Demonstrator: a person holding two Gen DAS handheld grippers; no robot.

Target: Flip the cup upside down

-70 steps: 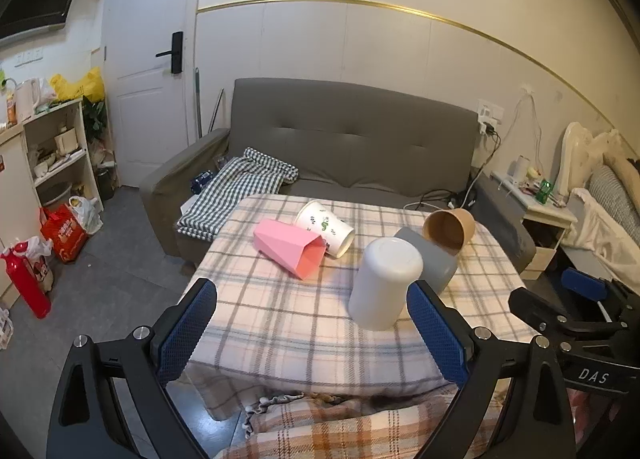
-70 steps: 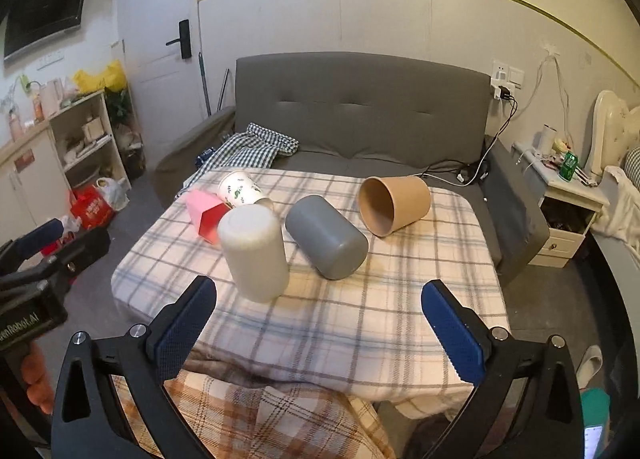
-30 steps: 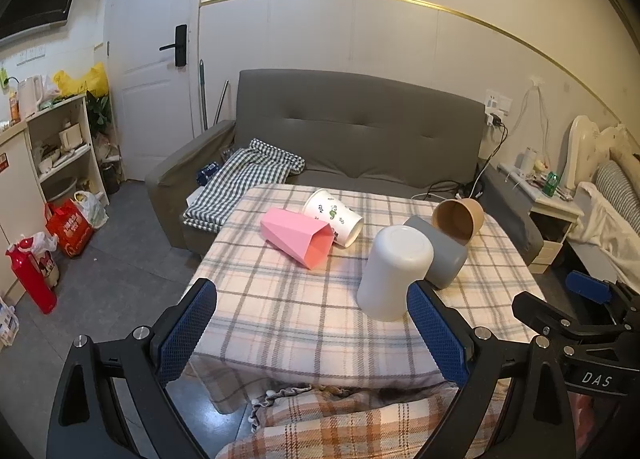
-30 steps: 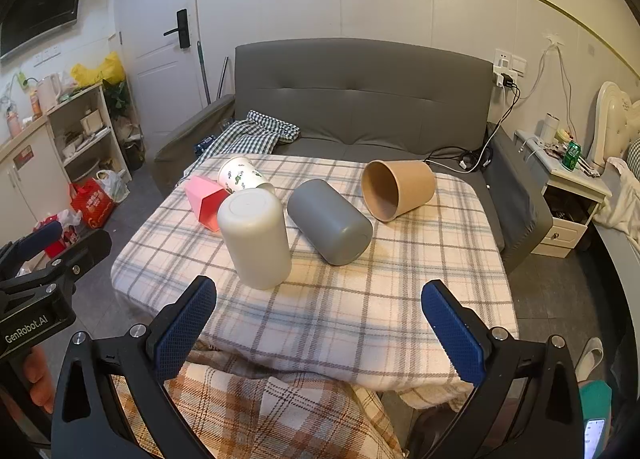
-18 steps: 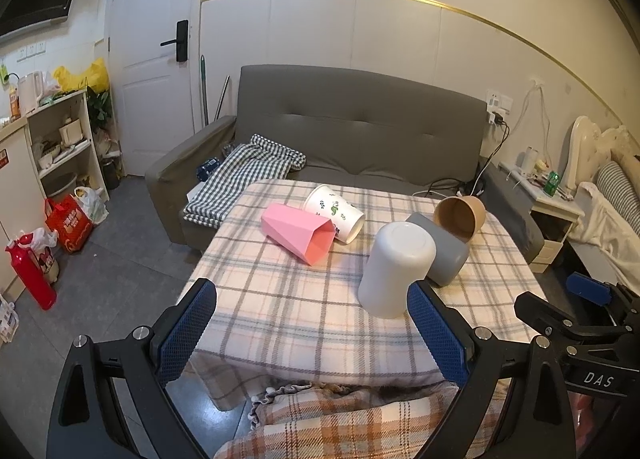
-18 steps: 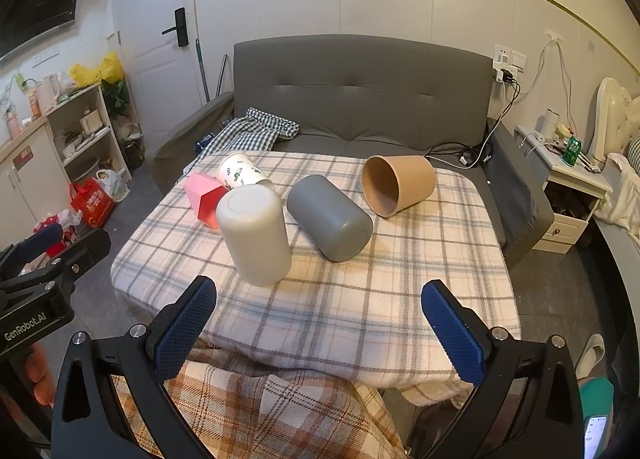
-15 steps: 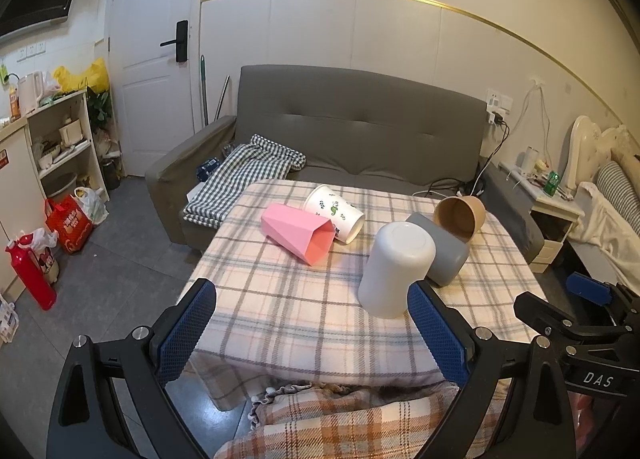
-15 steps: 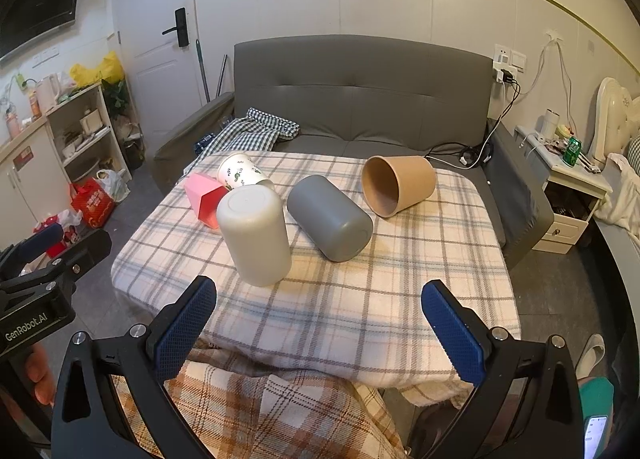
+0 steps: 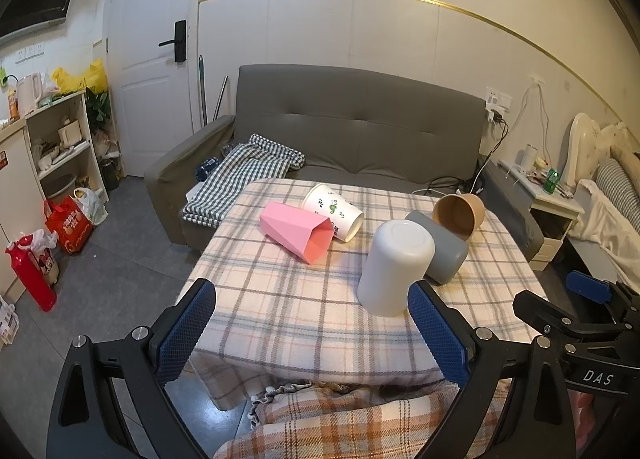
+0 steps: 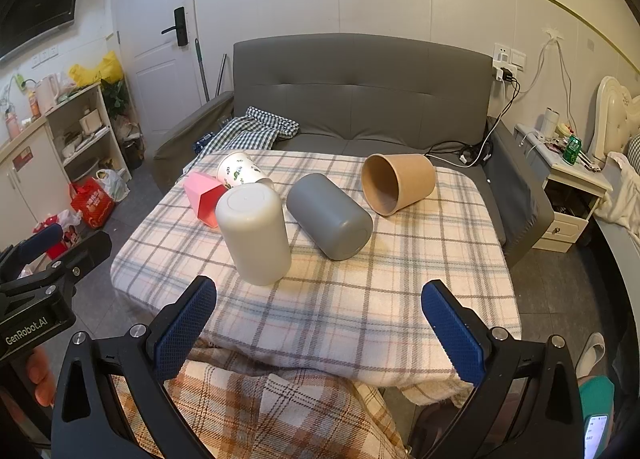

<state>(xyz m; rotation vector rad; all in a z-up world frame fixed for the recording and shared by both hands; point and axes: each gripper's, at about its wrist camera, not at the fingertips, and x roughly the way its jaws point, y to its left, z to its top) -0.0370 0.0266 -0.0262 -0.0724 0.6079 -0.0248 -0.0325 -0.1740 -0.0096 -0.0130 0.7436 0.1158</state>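
Observation:
A white cup [image 9: 394, 267] [image 10: 254, 233] stands upside down near the table's front edge. A grey cup [image 9: 442, 249] [image 10: 330, 215], a brown paper cup [image 9: 460, 213] [image 10: 398, 181], a pink cup [image 9: 298, 231] [image 10: 202, 193] and a printed white paper cup [image 9: 334, 209] [image 10: 240, 171] lie on their sides. My left gripper [image 9: 312, 323] is open and empty, short of the front edge. My right gripper [image 10: 318, 323] is open and empty over the front edge.
The cups rest on a table with a plaid cloth [image 9: 304, 299] [image 10: 400, 279]. A grey sofa [image 9: 360, 131] stands behind it with a checked cloth [image 9: 244, 175]. Shelves [image 9: 60, 147] stand at the left, a nightstand [image 10: 572, 195] at the right.
Both views have pulled back and risen slightly from the table. The cups have not moved, and both grippers have stayed open.

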